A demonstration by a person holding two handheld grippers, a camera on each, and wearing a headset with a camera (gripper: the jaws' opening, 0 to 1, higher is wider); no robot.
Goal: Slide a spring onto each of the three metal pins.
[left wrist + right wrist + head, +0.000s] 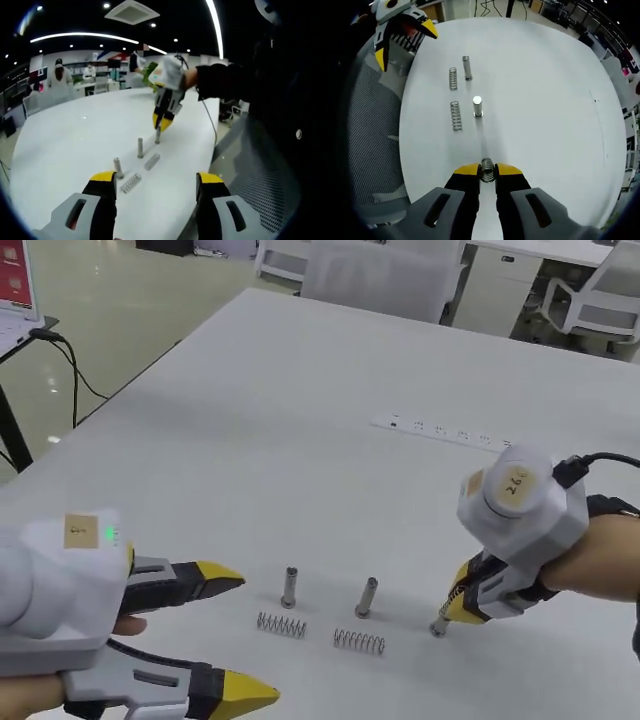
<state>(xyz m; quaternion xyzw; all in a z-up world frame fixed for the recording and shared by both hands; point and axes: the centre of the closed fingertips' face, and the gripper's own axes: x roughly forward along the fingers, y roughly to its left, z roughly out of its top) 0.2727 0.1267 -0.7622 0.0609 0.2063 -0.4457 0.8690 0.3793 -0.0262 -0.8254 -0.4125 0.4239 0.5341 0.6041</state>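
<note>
Head view: the left gripper (256,638) has its fingers spread wide above the surface (300,440); the right gripper (452,615) tips down at the third pin (438,627); two bare pins (289,587) stand upright, loose springs (281,624) lying just beside them; left gripper view: that row lies ahead; right gripper view: fingers pinch the held spring (488,171).

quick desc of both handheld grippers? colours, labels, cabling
Both: white housing, grey-black jaw arms, yellow tips. The left gripper carries a tan sticker and a lit green LED. The right gripper has a round cap with a handwritten yellow label, a black cable and a black cuff at the wrist.
</note>
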